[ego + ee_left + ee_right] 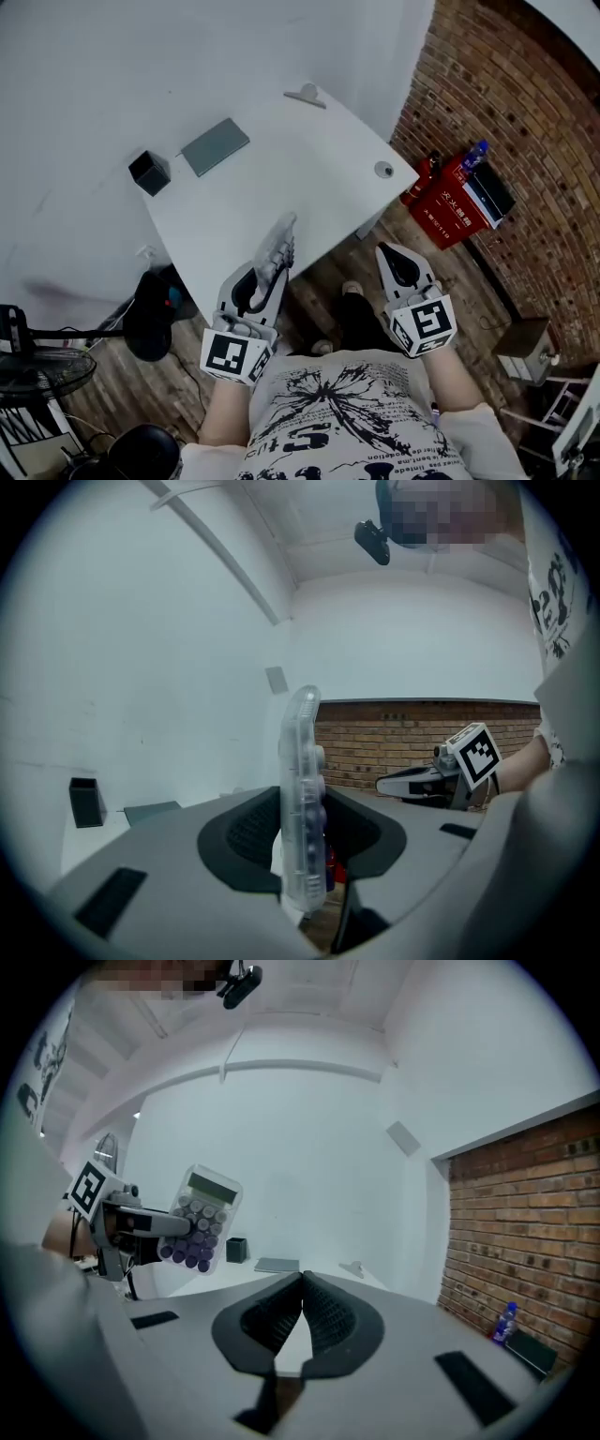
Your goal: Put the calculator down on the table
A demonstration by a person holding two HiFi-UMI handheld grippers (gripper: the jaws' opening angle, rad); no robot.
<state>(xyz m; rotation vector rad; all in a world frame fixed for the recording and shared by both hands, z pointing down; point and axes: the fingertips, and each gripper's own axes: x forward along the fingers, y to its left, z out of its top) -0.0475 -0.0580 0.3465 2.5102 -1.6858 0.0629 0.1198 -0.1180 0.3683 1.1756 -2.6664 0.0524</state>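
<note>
White table filled the view. Over its near edge the left gripper pinched a clear plastic calculator across its flat faces, low down, jaws partway apart. It looked light, stiff, slippery. Off that edge the right gripper was closed and empty.
</note>
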